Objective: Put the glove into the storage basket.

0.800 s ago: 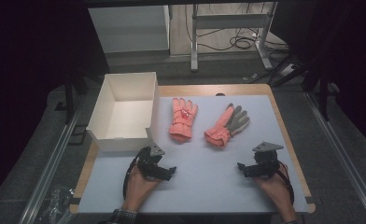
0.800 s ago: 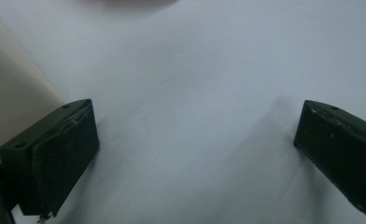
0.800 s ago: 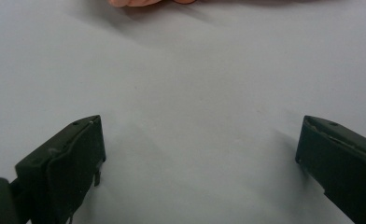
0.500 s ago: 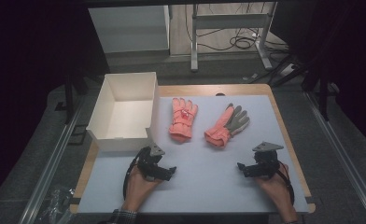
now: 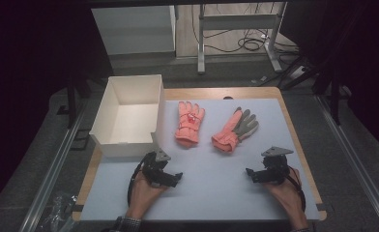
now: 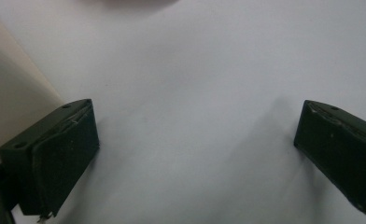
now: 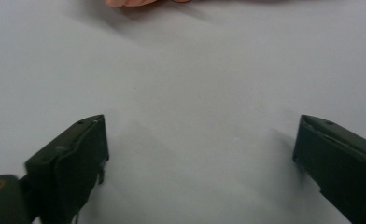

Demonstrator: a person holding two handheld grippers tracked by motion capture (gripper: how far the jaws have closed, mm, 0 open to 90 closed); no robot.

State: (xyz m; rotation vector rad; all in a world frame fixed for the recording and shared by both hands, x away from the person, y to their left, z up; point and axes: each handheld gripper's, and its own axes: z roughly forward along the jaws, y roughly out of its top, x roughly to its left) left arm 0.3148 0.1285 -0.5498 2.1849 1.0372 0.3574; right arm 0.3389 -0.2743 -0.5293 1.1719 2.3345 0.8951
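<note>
Two orange-pink gloves lie flat on the pale mat: the left glove [image 5: 188,122] back up, the right glove [image 5: 235,130] with a grey palm showing. An empty white box [image 5: 127,116] stands at the mat's left. My left gripper [image 5: 177,179] rests low on the mat near the box's front corner, jaws wide apart and nothing between them [image 6: 195,158]. My right gripper [image 5: 250,174] sits on the mat in front of the grey-palmed glove, open too, only bare mat between its jaws [image 7: 200,163]. An orange glove edge [image 7: 139,2] peeks in at the top of the right gripper view.
The mat [image 5: 211,193] covers a wooden table [image 5: 216,92]. The box wall [image 6: 8,93] shows at the left in the left gripper view. Beyond the table stand a white cabinet [image 5: 134,29], a metal frame and floor cables [image 5: 255,43]. Dark rails run along both sides.
</note>
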